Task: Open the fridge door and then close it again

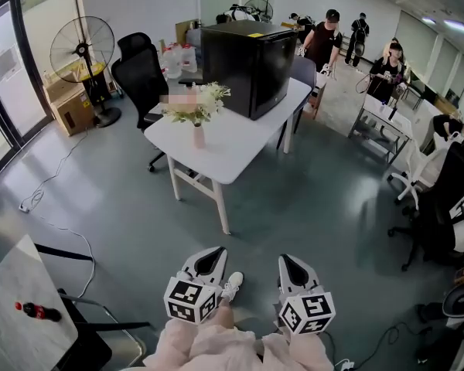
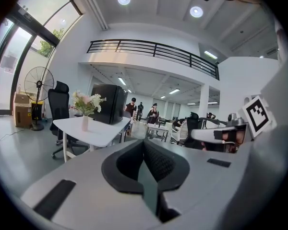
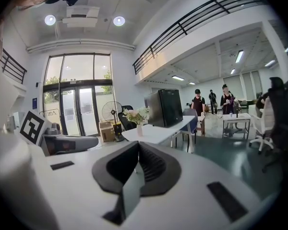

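A black mini fridge (image 1: pixel 247 64) stands with its door closed on the far end of a white table (image 1: pixel 224 157). It also shows in the left gripper view as the fridge (image 2: pixel 109 103) and in the right gripper view as the fridge (image 3: pixel 165 108). Both grippers hang low at the bottom of the head view, well short of the table and over the grey floor. My left gripper (image 1: pixel 209 256) is shut with nothing in it, and its jaws meet in its own view (image 2: pixel 145 145). My right gripper (image 1: pixel 293 263) is also shut and empty (image 3: pixel 137 145).
A vase of flowers (image 1: pixel 198 114) stands on the table's near part. A black office chair (image 1: pixel 143 79), a standing fan (image 1: pixel 81 52) and a cardboard box (image 1: pixel 69 107) are at the left. People (image 1: pixel 322 41) stand behind the fridge. Office chairs (image 1: pixel 441 199) line the right. A cable (image 1: pixel 54 222) crosses the floor.
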